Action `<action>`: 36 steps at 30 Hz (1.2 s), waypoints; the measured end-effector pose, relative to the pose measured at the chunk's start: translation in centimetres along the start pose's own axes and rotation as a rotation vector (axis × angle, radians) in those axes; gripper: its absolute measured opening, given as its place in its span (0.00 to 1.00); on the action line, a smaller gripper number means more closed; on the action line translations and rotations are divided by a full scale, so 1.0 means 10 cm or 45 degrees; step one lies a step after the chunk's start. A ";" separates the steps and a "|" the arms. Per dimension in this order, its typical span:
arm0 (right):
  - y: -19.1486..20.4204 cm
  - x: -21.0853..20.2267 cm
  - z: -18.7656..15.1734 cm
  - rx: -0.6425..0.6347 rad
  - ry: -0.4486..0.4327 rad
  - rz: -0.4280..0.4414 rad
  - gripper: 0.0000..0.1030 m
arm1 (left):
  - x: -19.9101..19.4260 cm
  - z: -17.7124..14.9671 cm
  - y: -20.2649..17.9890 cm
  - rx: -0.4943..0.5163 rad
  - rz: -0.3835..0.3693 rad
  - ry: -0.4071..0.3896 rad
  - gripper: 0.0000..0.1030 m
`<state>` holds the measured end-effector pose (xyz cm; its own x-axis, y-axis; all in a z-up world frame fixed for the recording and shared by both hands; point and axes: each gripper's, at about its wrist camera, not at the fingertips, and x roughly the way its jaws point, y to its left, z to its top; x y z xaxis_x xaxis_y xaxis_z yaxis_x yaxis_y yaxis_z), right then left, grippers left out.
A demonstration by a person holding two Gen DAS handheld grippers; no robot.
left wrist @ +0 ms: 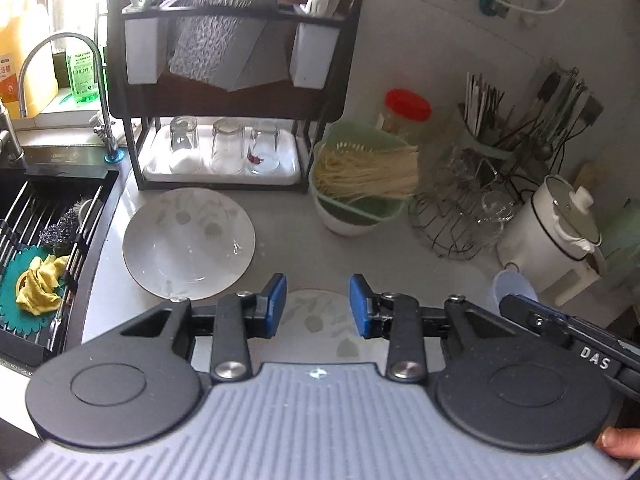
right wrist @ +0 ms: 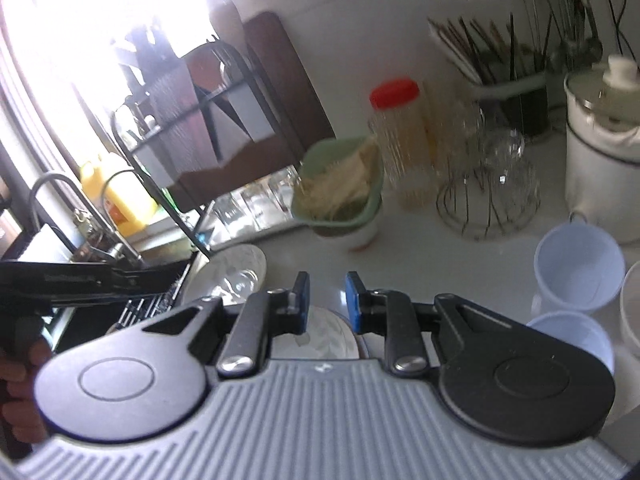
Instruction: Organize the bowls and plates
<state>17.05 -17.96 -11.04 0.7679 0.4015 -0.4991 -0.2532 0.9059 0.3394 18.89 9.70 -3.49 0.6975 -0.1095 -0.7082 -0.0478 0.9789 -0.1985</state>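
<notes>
A large white plate with a leaf pattern (left wrist: 188,236) lies flat on the grey counter beside the sink; it also shows as the plate (right wrist: 236,268) in the right wrist view. A second leaf-patterned plate (left wrist: 316,320) lies under both grippers, mostly hidden by them, and is the plate (right wrist: 320,336) below the right one. My left gripper (left wrist: 318,306) hovers above it, open, with only air between its blue pads. My right gripper (right wrist: 328,304) also stands open by a narrower gap and holds nothing. Its body reaches in from the right of the left wrist view.
A dark dish rack holds upturned glasses on a white tray (left wrist: 160,170). A green colander of noodles (left wrist: 360,184), a wire glass stand (left wrist: 460,216) and a white pot (left wrist: 552,232) line the back. Pale blue cups (right wrist: 576,268) stand to the right. The sink (left wrist: 40,232) is on the left.
</notes>
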 end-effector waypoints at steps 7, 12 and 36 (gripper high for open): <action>0.15 -0.40 0.07 -0.061 -0.082 0.028 0.23 | -0.25 -0.07 -0.10 -0.010 -0.029 -0.046 0.38; 0.16 -0.57 0.02 -0.070 -0.095 0.043 0.23 | -0.41 -0.21 -0.15 -0.014 -0.031 -0.060 0.38; 0.29 -0.79 -0.32 -0.224 -0.060 0.019 0.74 | -0.80 -0.76 -0.08 0.000 -0.004 -0.026 0.89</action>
<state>8.33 -18.06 -8.64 0.7891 0.4123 -0.4554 -0.3609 0.9110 0.1994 7.90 8.44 -2.84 0.7121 -0.1088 -0.6936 -0.0456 0.9787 -0.2003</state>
